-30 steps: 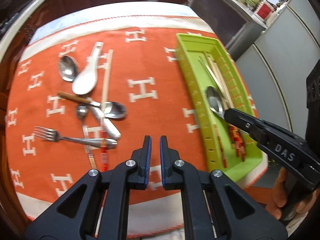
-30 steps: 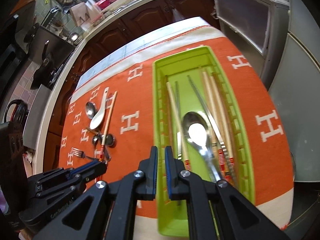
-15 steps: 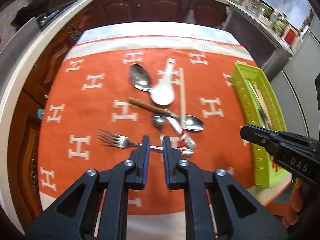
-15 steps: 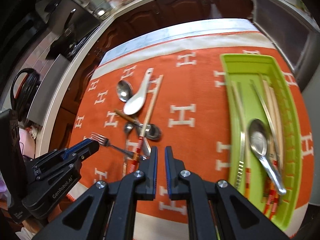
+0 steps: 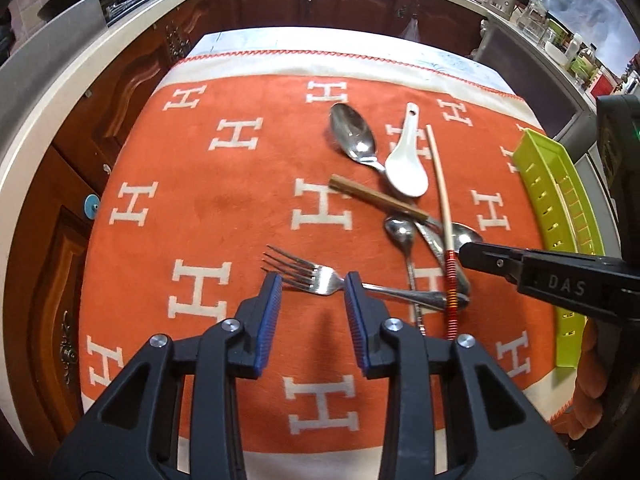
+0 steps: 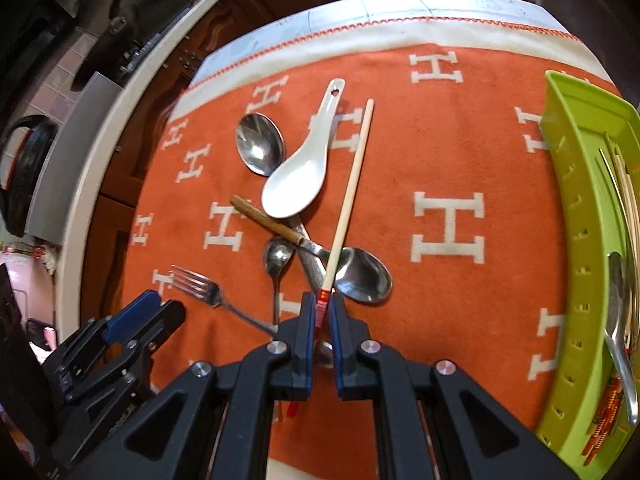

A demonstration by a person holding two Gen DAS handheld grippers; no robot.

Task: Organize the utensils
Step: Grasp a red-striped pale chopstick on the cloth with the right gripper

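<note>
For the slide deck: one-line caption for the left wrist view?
Left gripper, jaws just opening, over a fork on the orange cloth; right gripper at the chopstick.

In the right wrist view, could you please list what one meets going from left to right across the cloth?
Left gripper → fork → white ceramic spoon → chopstick → green tray.

Pile of cutlery [image 5: 408,216]: lying on the cloth [image 5: 224,208], left of the tray [image 6: 576,264].
Fork [image 5: 320,278]: lying nearest, left of the pile.
Tray: holding a spoon [image 6: 620,320] and chopsticks [image 6: 626,192].
</note>
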